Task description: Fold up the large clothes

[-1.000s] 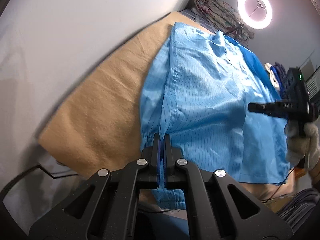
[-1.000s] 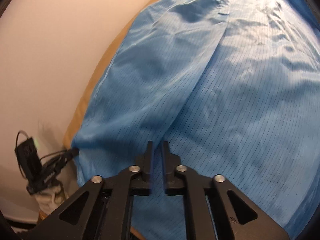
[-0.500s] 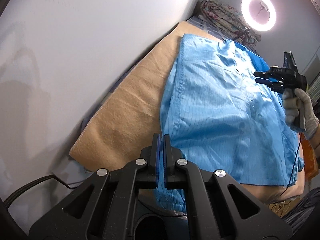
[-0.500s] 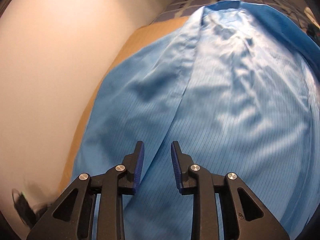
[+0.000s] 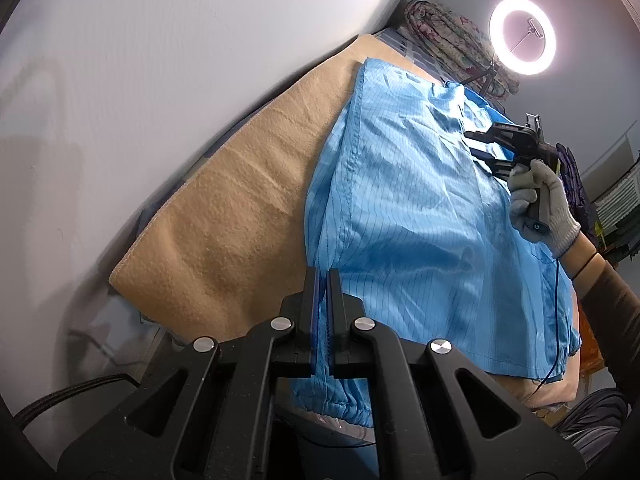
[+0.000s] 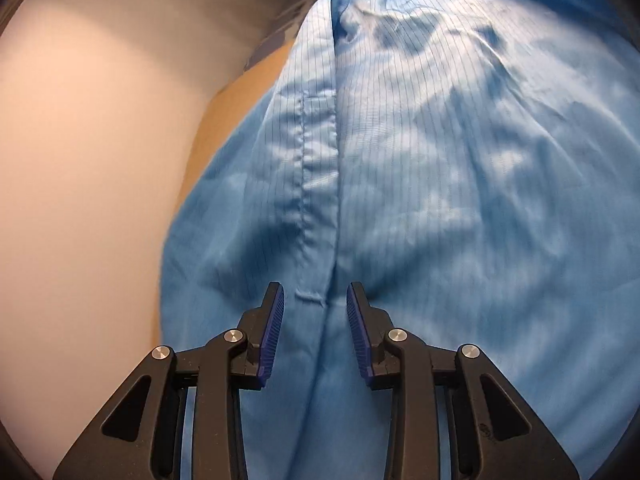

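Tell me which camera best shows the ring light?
The left wrist view. The ring light glows in its upper right corner, whole and unblocked, beyond the blue garment. The right wrist view shows none of it, only garment, wall and its own open fingers.

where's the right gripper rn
In the left wrist view the right gripper is at the right, jaws open, over the far part of the blue garment, just below the ring light.

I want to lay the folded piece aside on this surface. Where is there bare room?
The bare strip of tan fleece blanket, between the white wall and the light blue pinstriped garment. The garment's right side is crowded by the right gripper.
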The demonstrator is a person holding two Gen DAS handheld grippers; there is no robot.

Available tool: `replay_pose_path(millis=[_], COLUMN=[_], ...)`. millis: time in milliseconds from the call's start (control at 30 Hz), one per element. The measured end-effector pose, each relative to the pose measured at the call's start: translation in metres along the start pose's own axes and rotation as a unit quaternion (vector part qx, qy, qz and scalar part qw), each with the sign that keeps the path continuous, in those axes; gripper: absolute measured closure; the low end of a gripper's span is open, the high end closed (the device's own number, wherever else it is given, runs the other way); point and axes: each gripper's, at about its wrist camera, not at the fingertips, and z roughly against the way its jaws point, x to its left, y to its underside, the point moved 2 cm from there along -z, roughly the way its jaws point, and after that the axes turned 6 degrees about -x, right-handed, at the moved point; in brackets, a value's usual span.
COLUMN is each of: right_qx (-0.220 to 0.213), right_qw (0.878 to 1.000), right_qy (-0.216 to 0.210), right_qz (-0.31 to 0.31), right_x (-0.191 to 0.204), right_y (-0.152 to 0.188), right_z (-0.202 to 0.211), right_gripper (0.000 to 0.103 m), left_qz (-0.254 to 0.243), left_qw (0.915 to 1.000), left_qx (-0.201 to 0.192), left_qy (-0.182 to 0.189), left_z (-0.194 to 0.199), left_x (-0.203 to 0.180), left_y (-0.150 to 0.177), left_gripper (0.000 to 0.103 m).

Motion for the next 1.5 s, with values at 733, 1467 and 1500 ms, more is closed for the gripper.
replay_pose_path(millis=[733, 1467, 1500], right_qx=[-0.006, 0.023, 0.026], right_qw=[0.982, 0.956, 0.958], right_qy=[0.078, 0.112, 0.102], right_qz=[0.172, 0.270, 0.268], right_x=[0.061, 0.106, 0.109], right_y=[0.016, 0.058, 0.057], right_z=[0.023, -0.058, -0.055], right_gripper=[0.096, 0.071, 0.071], left_qz=[0.011, -0.016, -0.019], left_qw=[0.9996, 0.9990, 0.9989], left_qx=[0.003, -0.003, -0.004], left_qy=[0.027, -0.040, -0.042], left_z=[0.005, -0.006, -0.004], left_x=[0.003, 0.019, 0.019], left_y=[0.015, 0.023, 0.023], left_gripper=[0.067, 0.102, 0.102])
